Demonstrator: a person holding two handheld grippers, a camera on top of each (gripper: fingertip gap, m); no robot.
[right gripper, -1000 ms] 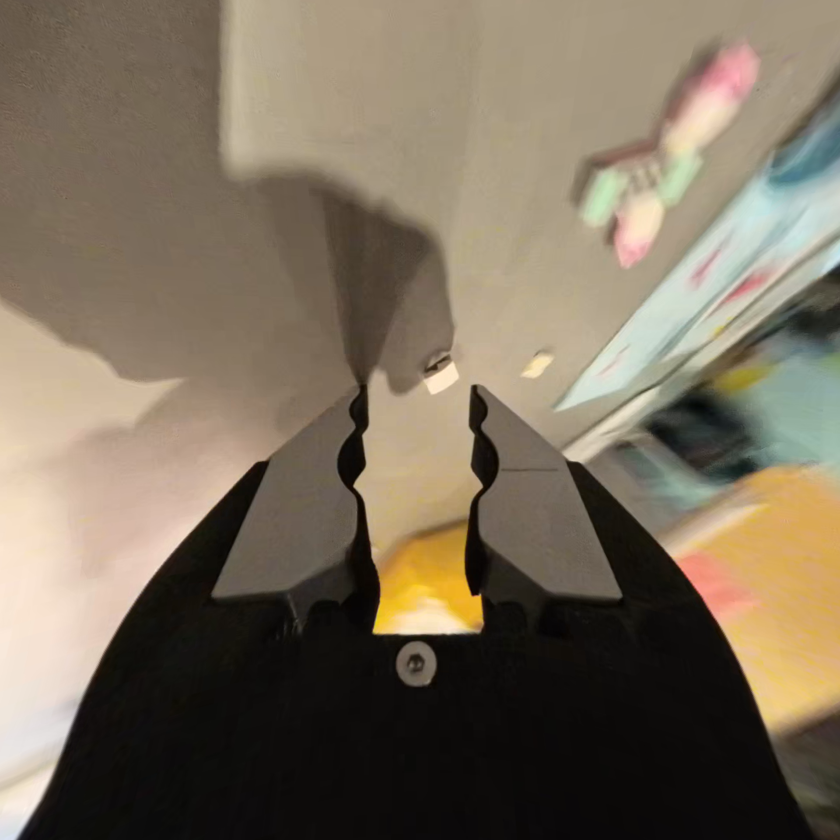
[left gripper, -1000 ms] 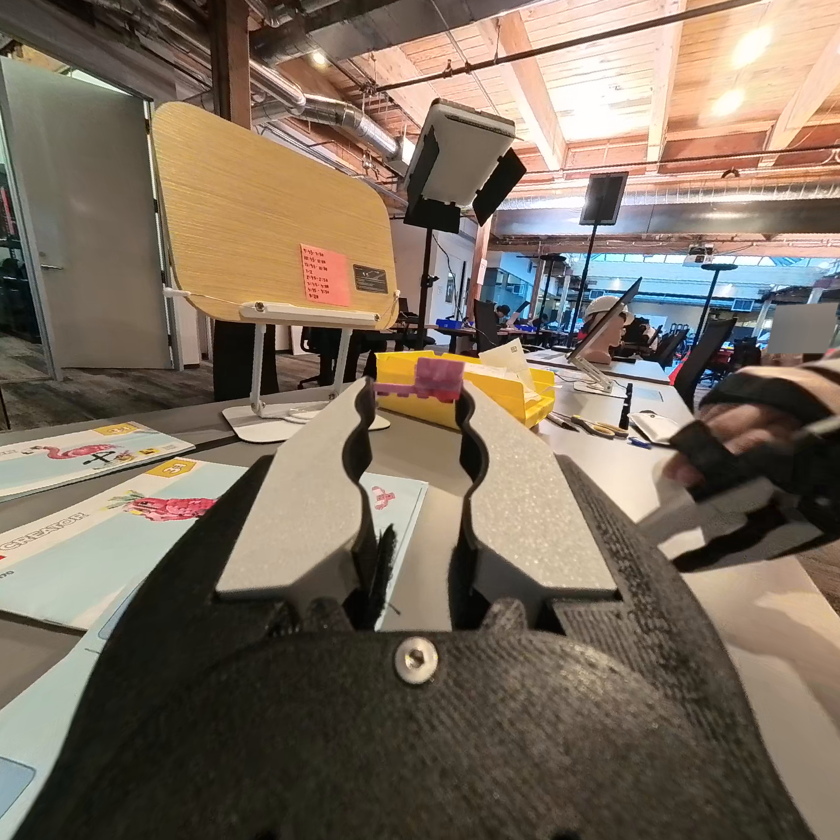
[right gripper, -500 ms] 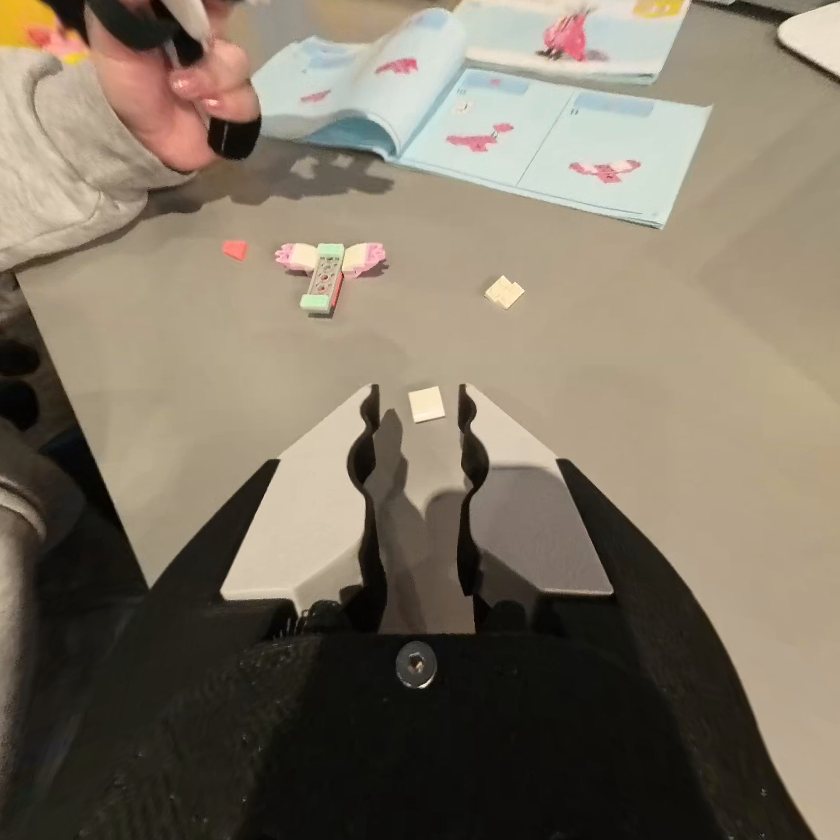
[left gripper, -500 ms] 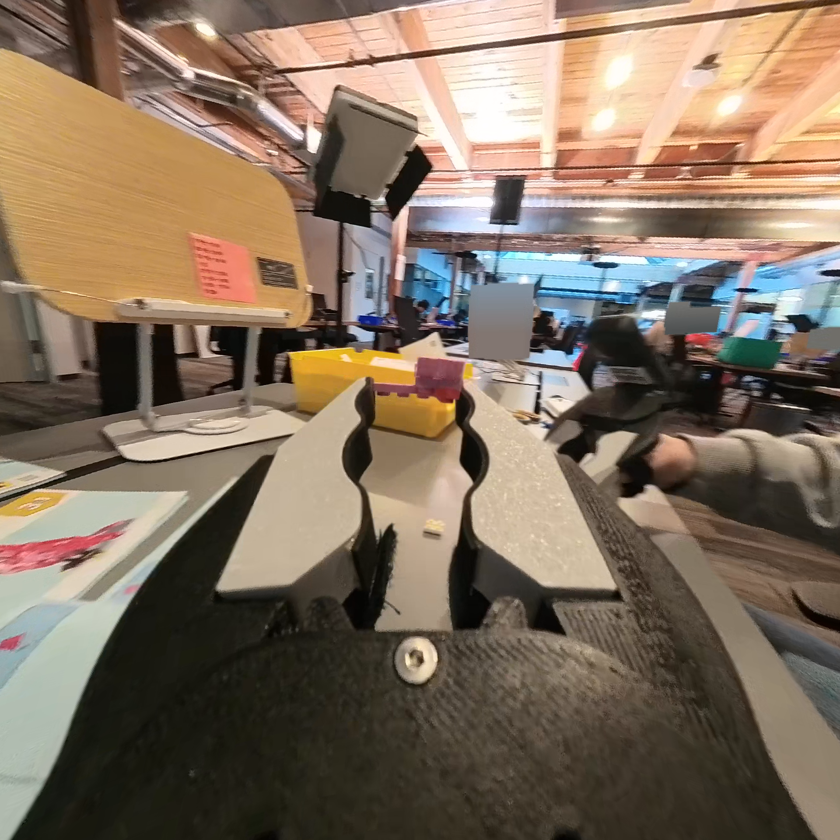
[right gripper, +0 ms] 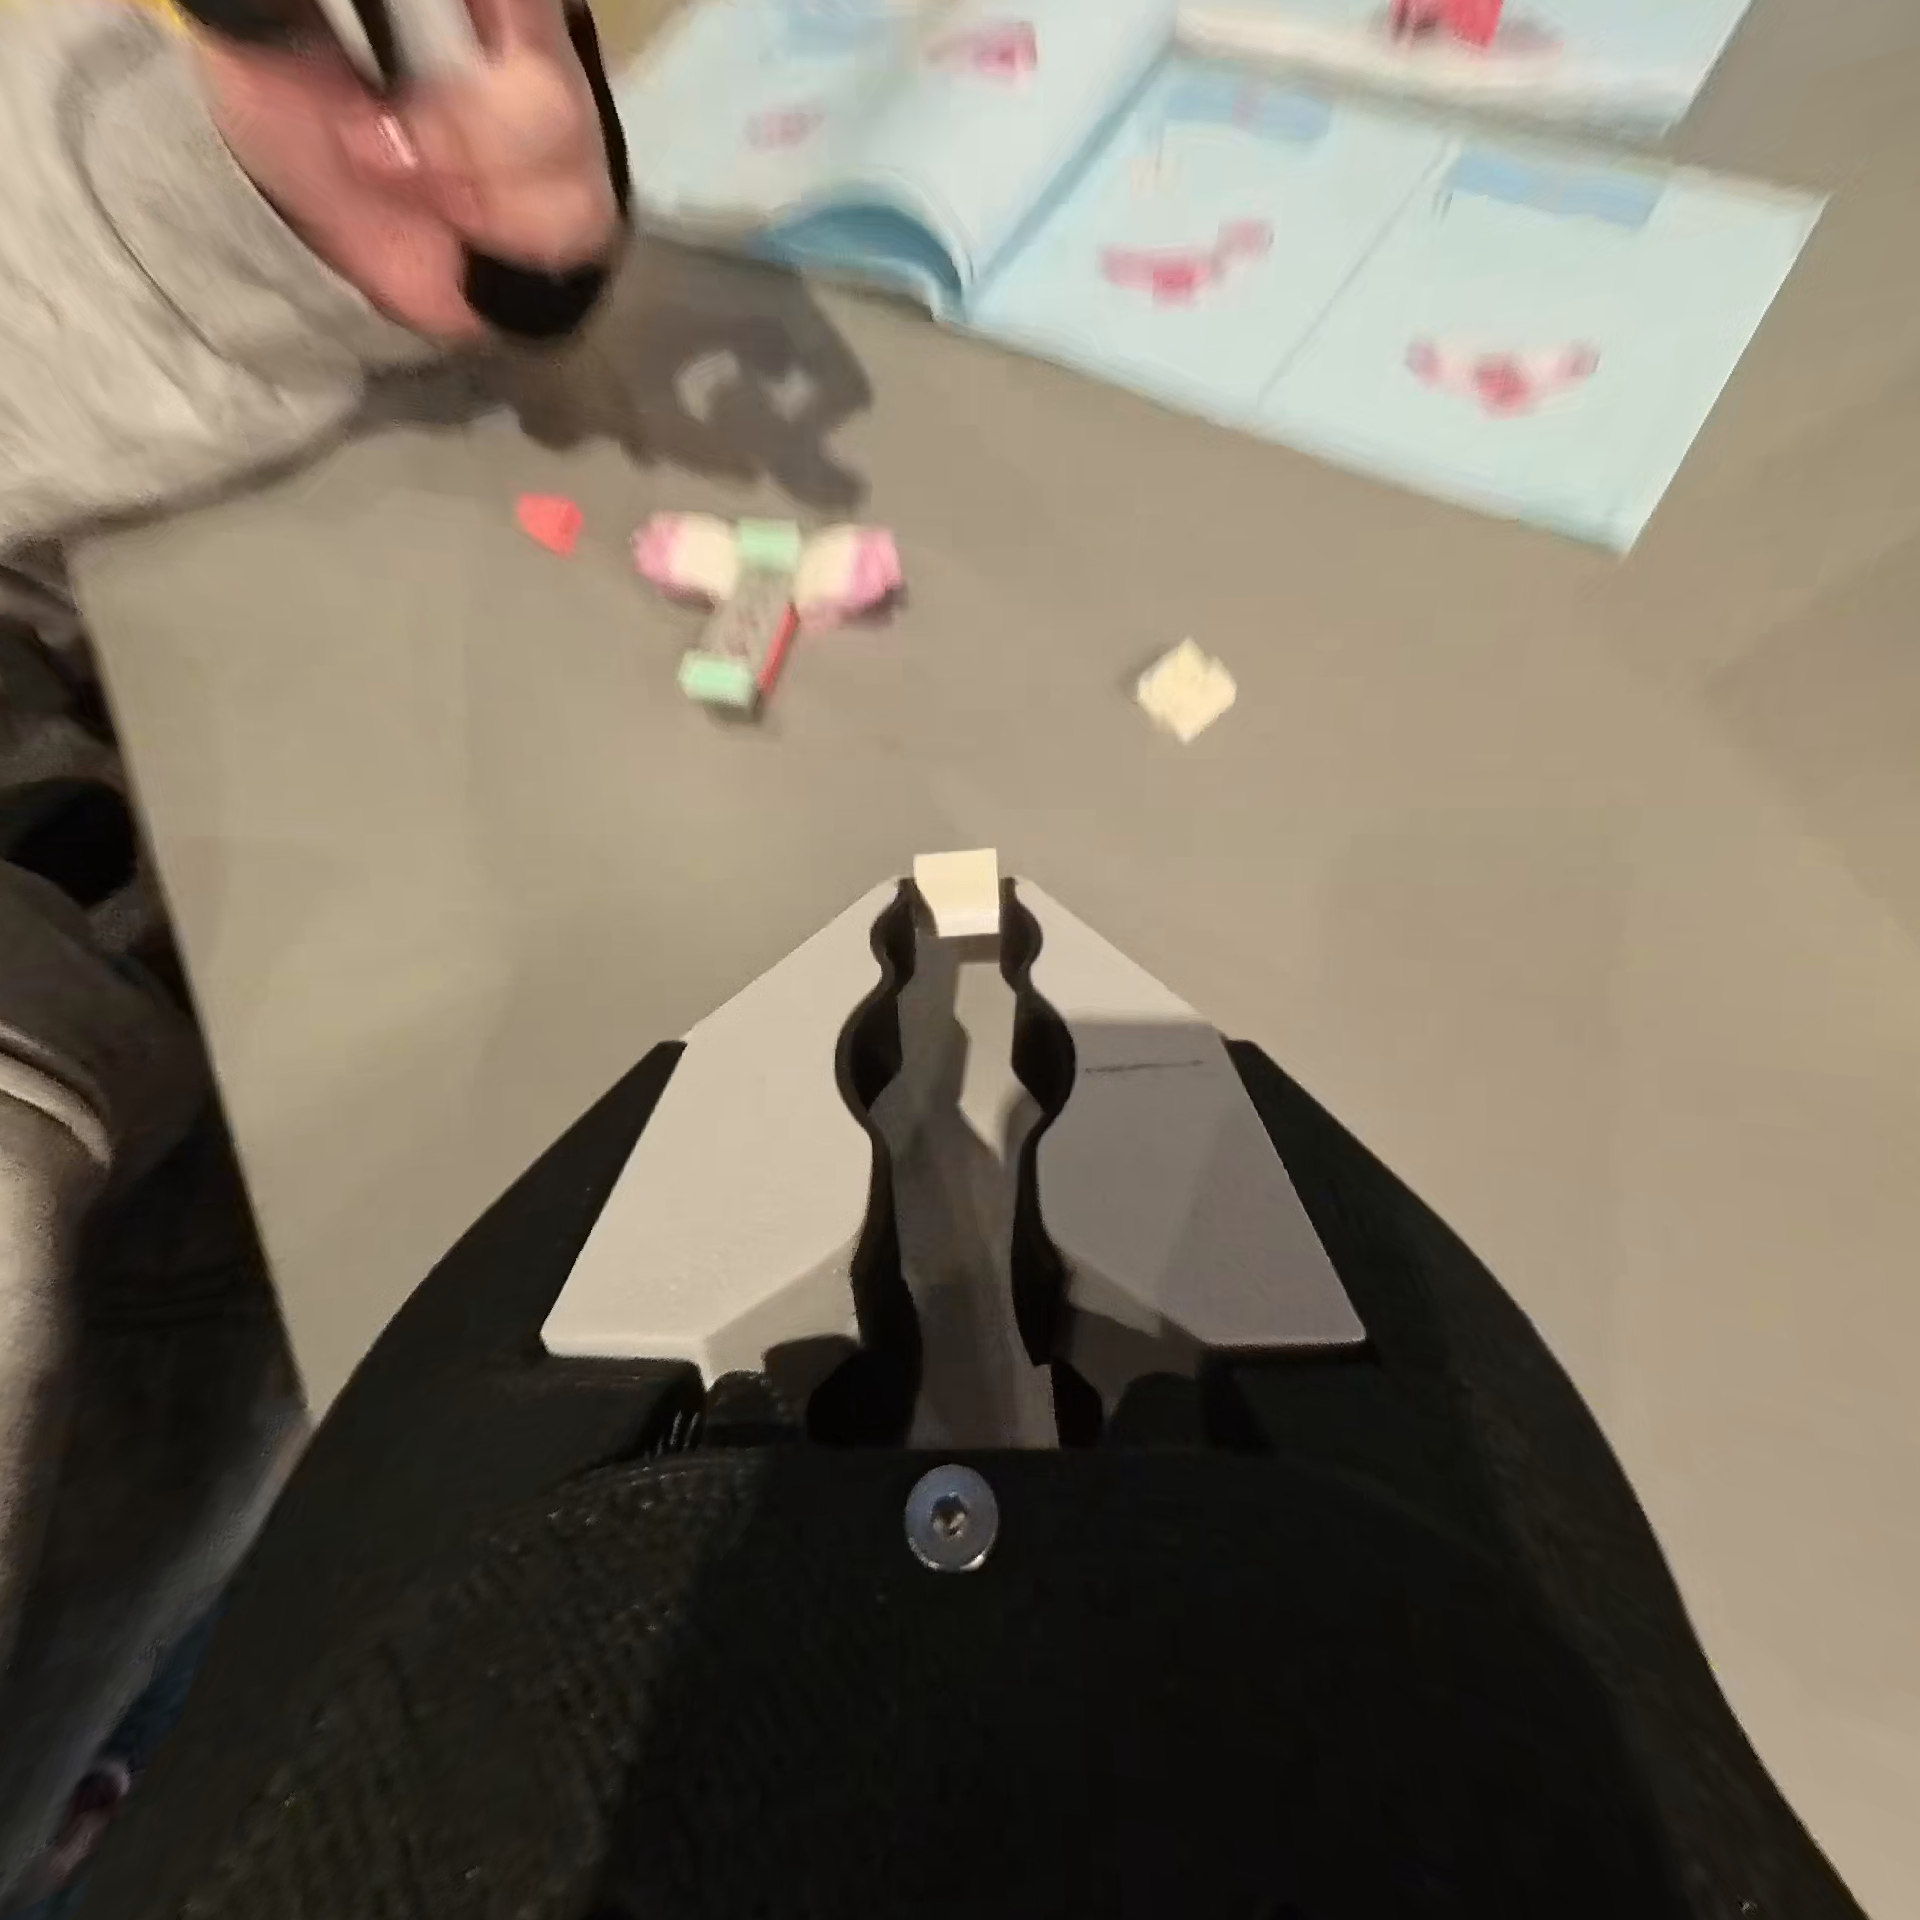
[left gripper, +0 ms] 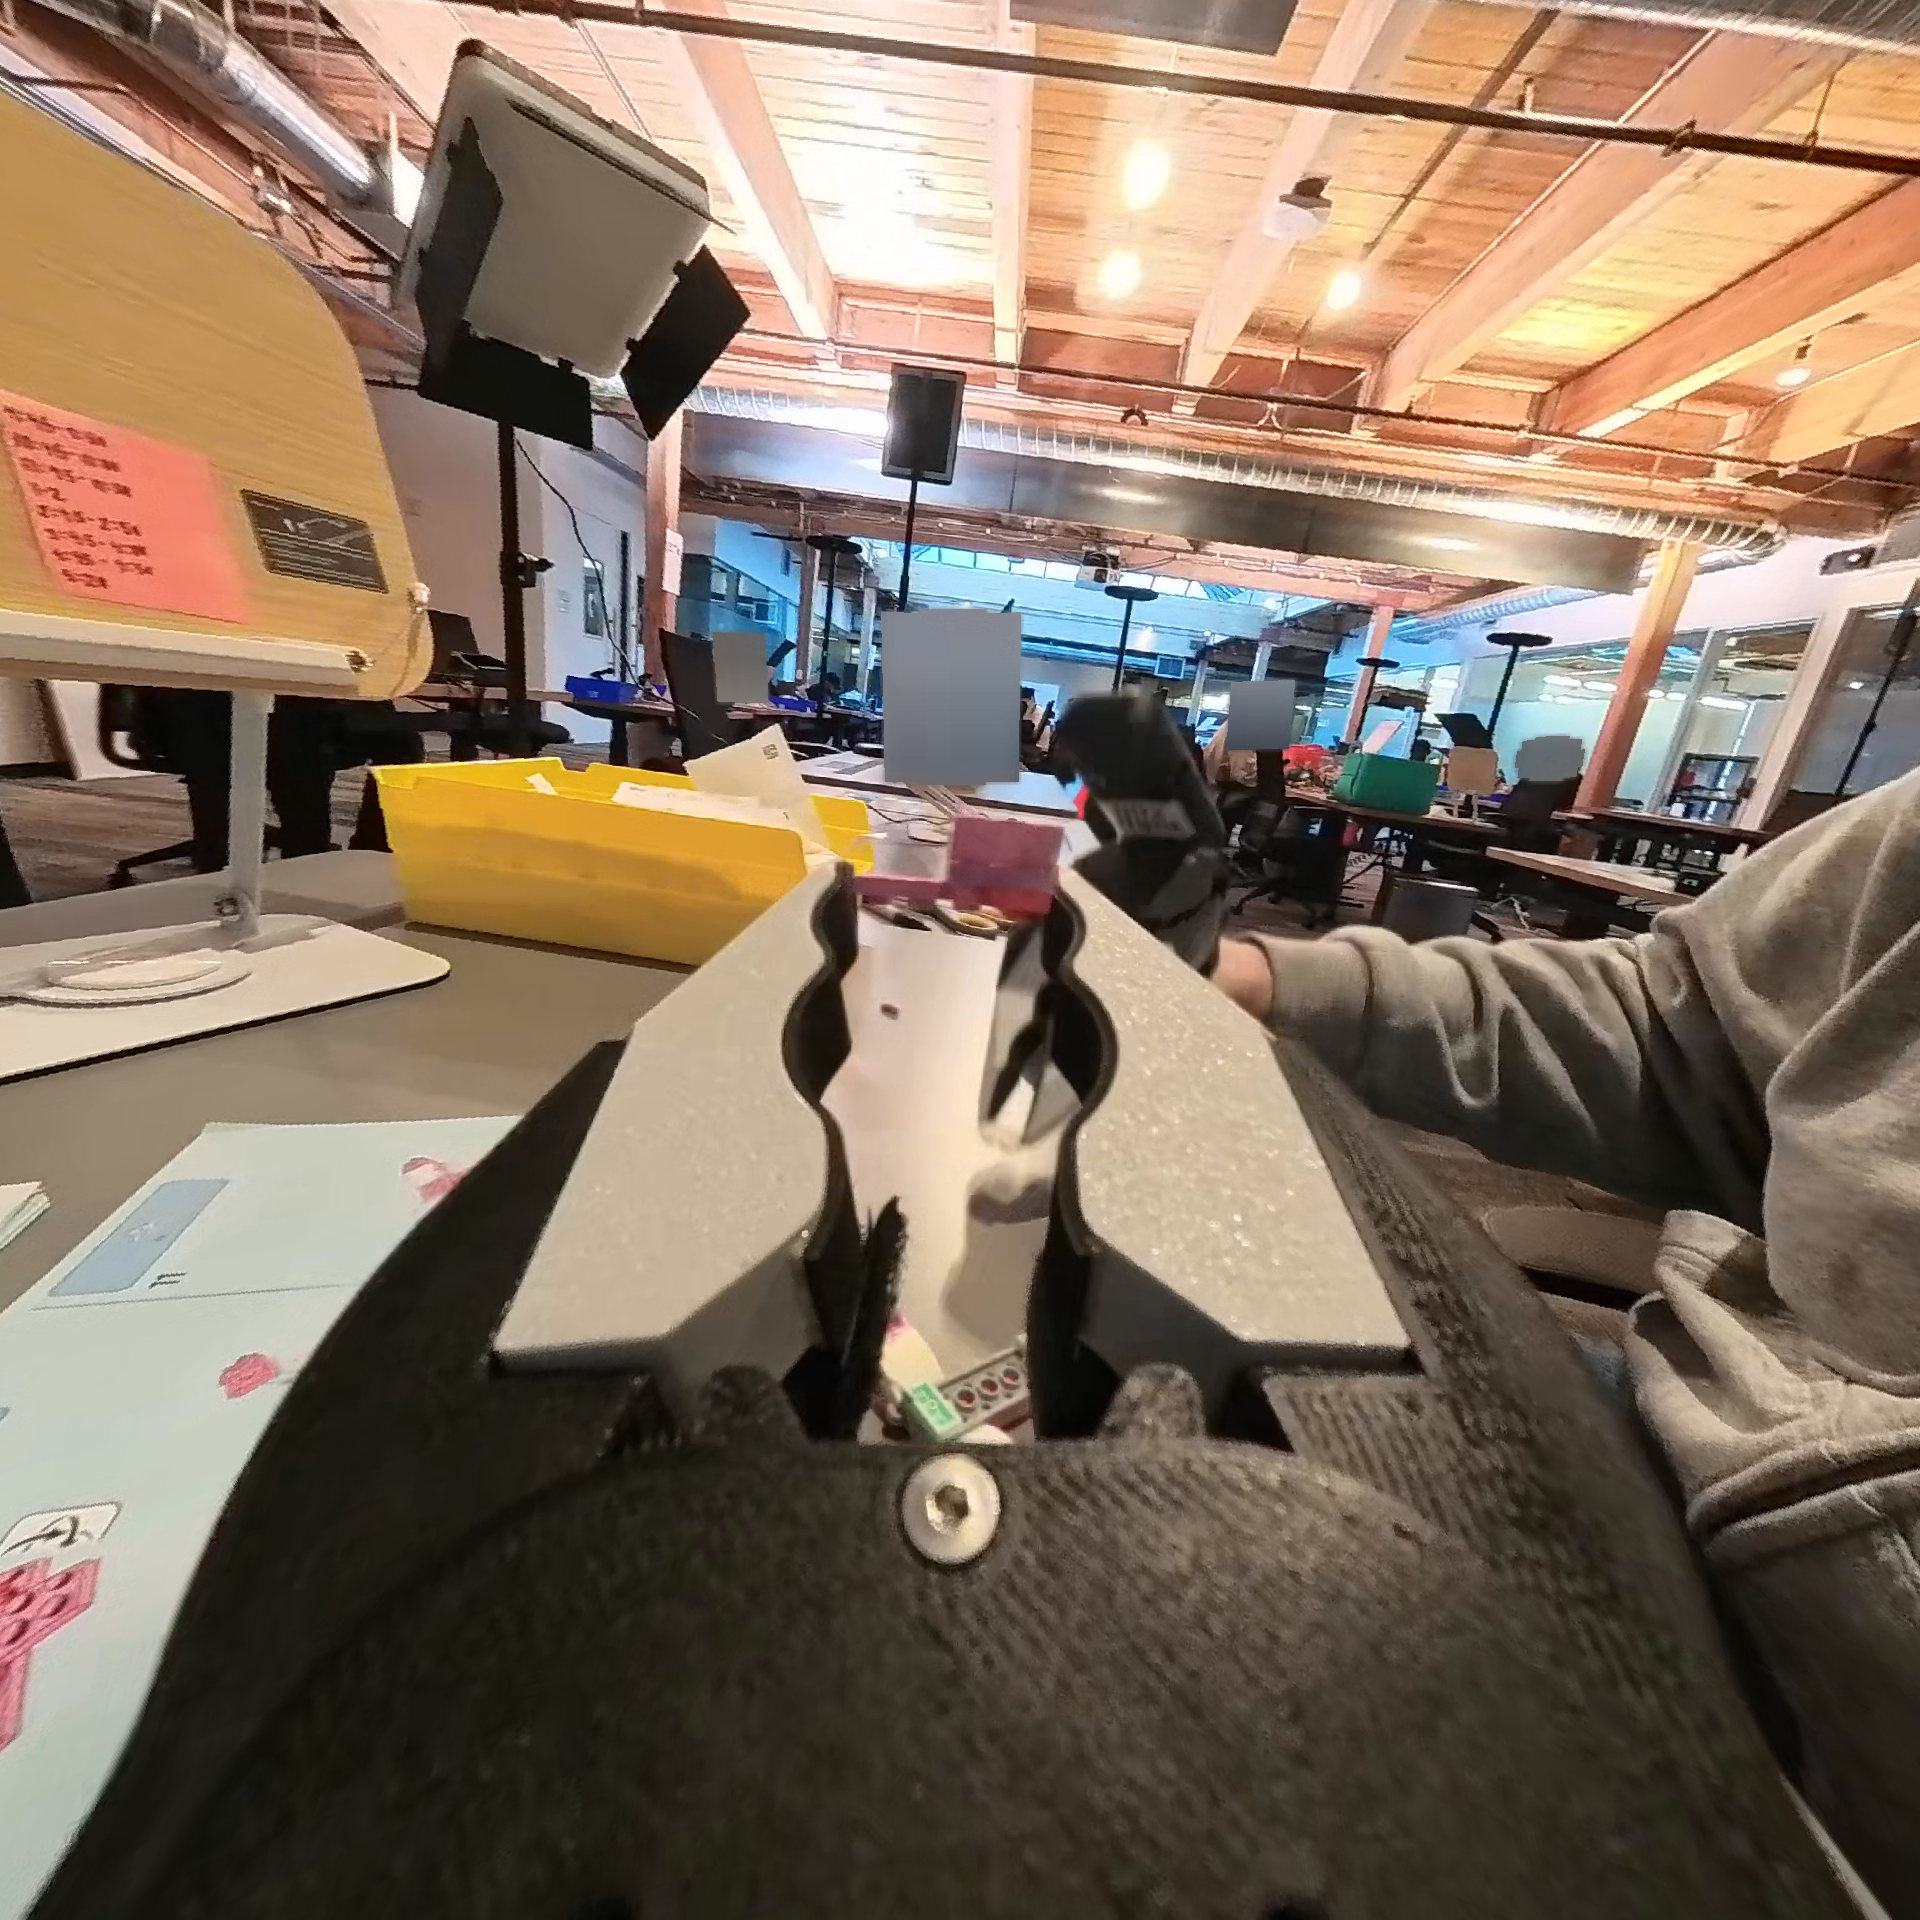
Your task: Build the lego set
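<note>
Grey tabletop (right gripper: 1455,935) is filling your right wrist view. Your right gripper (right gripper: 956,891) is pinching a small white tile (right gripper: 956,894) right at its fingertips, jaws nearly together. It's a flat, square, plain white piece, sticking out slightly past the tips. At 11 o'clock from the tips, well apart, a pink, white and mint lego assembly (right gripper: 764,603) is lying on the table, with a red piece (right gripper: 549,522) just beside it at 9 o'clock. A cream tile (right gripper: 1184,688) is sitting at 1 o'clock. Your left gripper (left gripper: 951,899) is gripping a magenta lego piece (left gripper: 971,868) at its tips, jaws partly apart. Open instruction booklet (right gripper: 1299,260) is lying at 12 to 1 o'clock.
</note>
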